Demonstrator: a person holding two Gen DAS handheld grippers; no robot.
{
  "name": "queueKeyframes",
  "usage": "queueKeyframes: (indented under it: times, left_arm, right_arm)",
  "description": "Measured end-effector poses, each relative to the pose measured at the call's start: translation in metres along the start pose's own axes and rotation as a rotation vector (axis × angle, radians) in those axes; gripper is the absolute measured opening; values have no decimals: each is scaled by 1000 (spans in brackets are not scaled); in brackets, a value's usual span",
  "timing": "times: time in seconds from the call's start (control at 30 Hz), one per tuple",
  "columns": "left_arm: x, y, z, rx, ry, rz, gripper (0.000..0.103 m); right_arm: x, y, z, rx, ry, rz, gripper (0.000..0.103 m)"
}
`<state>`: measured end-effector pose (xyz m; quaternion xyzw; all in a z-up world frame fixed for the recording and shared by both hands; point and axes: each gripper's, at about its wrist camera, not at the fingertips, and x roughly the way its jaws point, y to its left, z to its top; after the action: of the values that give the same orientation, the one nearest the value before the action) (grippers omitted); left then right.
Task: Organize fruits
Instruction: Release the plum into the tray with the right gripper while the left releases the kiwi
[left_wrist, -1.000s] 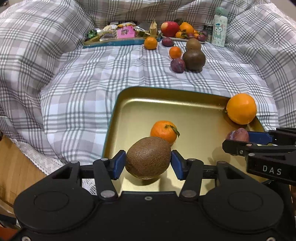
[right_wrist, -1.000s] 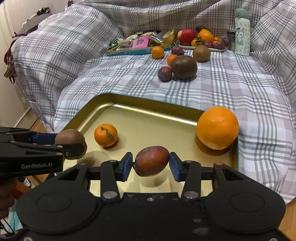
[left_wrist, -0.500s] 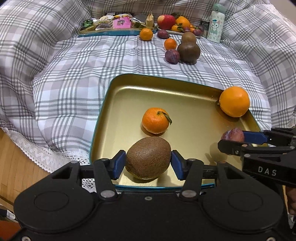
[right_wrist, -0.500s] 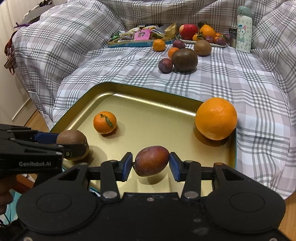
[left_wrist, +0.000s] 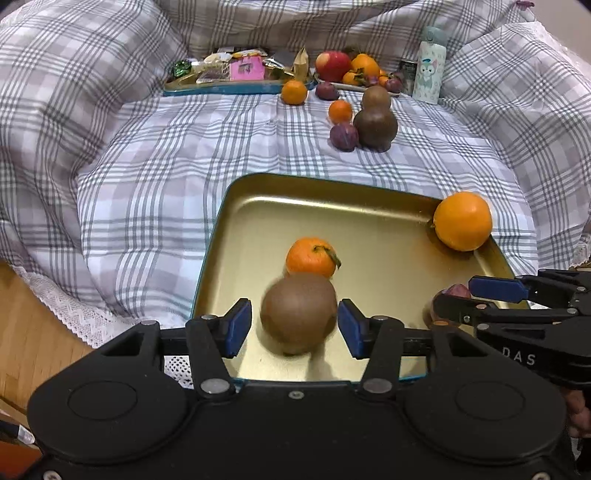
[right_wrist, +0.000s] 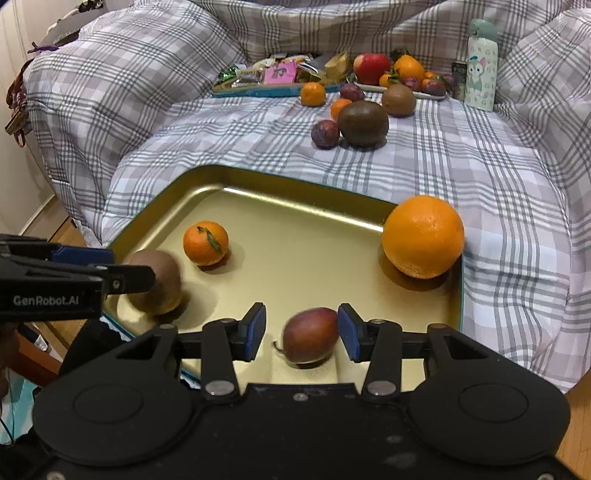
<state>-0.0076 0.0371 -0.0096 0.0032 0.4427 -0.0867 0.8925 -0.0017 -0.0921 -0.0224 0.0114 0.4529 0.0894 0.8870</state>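
Resting on the floor of the gold tray (left_wrist: 369, 206), the kiwi (left_wrist: 298, 312) sits loose between the blue pads of the left gripper (left_wrist: 294, 323), a gap on each side. The log says closing; the frames show the jaws wider. The right gripper (right_wrist: 301, 331) has just been opening; the plum (right_wrist: 310, 335) lies free between its pads. A mandarin (left_wrist: 311, 257) sits at twelve o'clock from the kiwi, an orange (right_wrist: 423, 236) at two o'clock in the tray's corner.
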Motion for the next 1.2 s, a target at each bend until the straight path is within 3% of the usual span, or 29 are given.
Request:
queueKeyframes:
  times: [0.83,1.2]
  left_arm:
    - [1,-8,-2,42,-11,38,57]
    - [-1,-17,3,94,-56,70,57]
  right_arm:
    - [-9,-11,6,51,-46,-24,47]
    - [-15,-19,11,85,-73,-35,47]
